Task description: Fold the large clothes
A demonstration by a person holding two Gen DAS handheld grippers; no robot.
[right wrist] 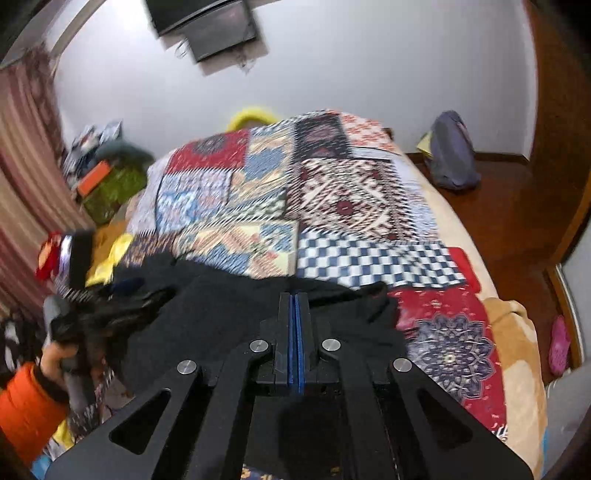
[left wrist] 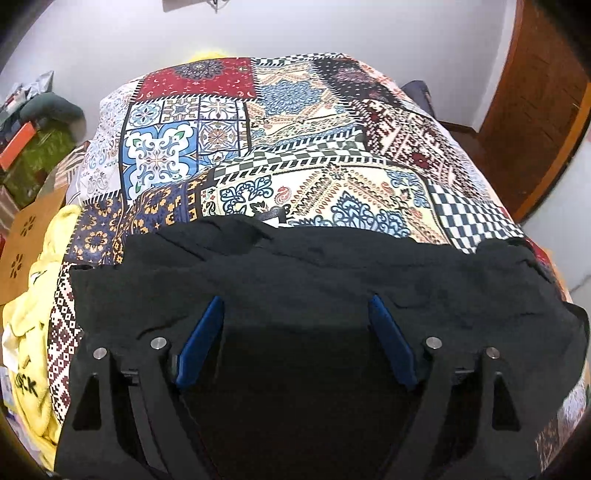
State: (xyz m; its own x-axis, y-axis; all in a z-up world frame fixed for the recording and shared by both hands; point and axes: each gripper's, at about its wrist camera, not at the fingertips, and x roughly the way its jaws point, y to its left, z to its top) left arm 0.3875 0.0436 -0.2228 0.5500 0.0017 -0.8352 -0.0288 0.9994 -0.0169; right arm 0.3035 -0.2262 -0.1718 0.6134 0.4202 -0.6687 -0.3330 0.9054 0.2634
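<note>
A black garment (left wrist: 303,269) lies spread across the near end of a bed covered by a patchwork quilt (left wrist: 280,155). My left gripper (left wrist: 295,301) hangs open just above the garment's middle, and its blue pads (left wrist: 207,332) stand wide apart with only flat cloth below them. In the right wrist view the same black garment (right wrist: 229,317) is rumpled. My right gripper (right wrist: 295,295) is shut at its far edge, blue pads pressed together, and the cloth gathers at the tips. A hand in an orange sleeve (right wrist: 33,391) holds the other gripper at the left, blurred.
A yellow garment (left wrist: 33,317) is heaped off the bed's left side, beside a cardboard box (left wrist: 33,236) and clutter. A grey bag (right wrist: 452,151) sits on the wooden floor at the right, near a wooden door (left wrist: 535,103). A dark screen (right wrist: 203,22) hangs on the white wall.
</note>
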